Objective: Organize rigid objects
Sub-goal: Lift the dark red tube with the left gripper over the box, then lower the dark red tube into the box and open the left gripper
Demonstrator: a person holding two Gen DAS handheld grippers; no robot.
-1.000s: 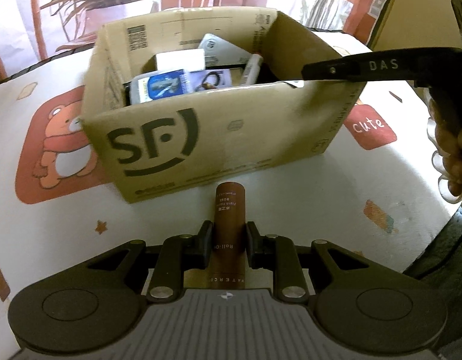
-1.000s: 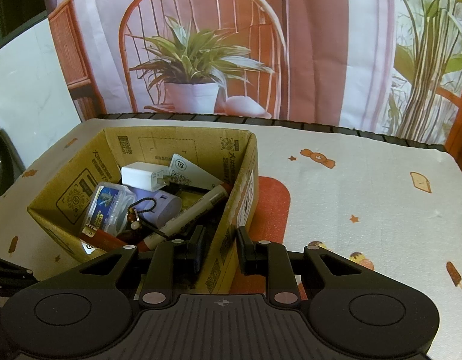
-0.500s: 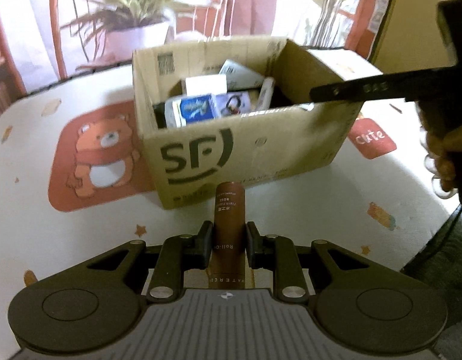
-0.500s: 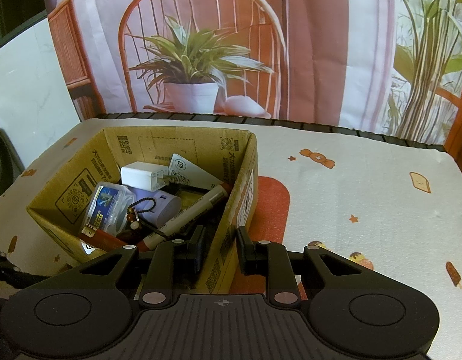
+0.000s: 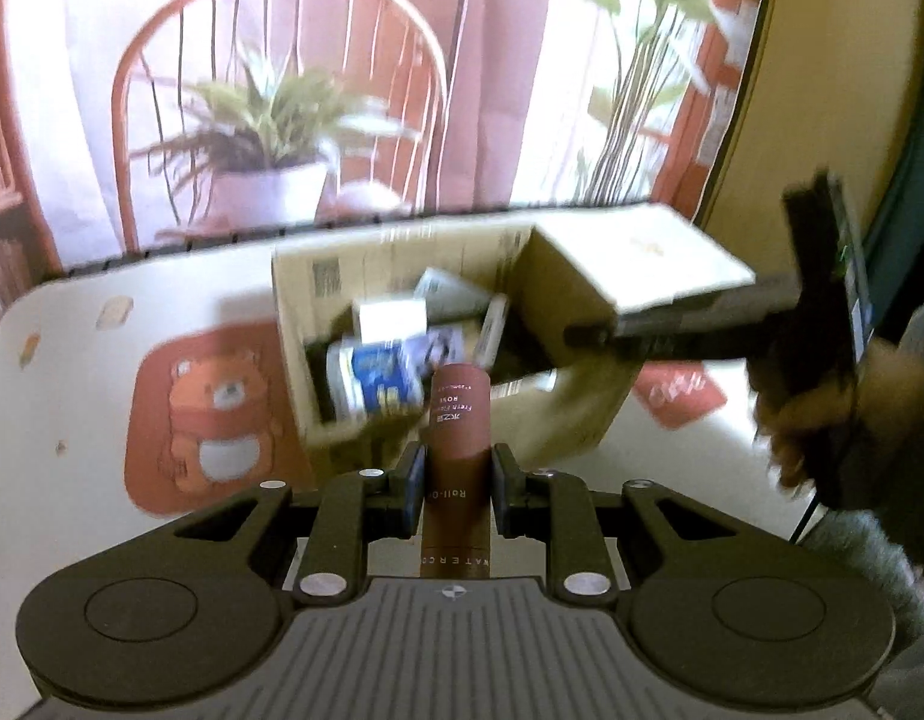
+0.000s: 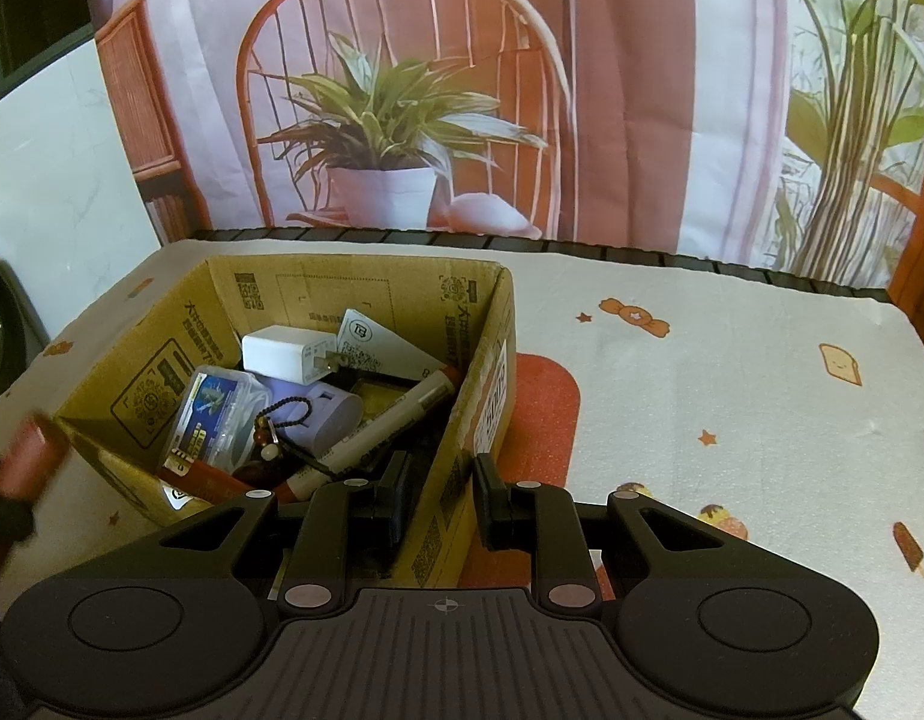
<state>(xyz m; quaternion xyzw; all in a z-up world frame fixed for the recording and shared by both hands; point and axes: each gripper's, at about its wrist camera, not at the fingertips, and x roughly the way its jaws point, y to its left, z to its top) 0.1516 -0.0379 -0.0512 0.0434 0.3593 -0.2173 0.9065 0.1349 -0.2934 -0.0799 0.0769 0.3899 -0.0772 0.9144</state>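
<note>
While the left gripper (image 5: 459, 483) is clamped on a brown tube (image 5: 459, 414) held in front of the cardboard box (image 6: 492, 324), the right gripper (image 6: 439, 501) pinches the box's near wall. Box contents: white charger (image 6: 279, 351), marker (image 6: 390, 426).

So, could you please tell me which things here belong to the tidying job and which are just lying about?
Job:
- brown tube, clamped in left hand-held gripper
- cardboard box; right hand-held gripper grips its wall
- white charger, marker inside

Lying about:
- potted plant
- chair
- tablecloth
</note>
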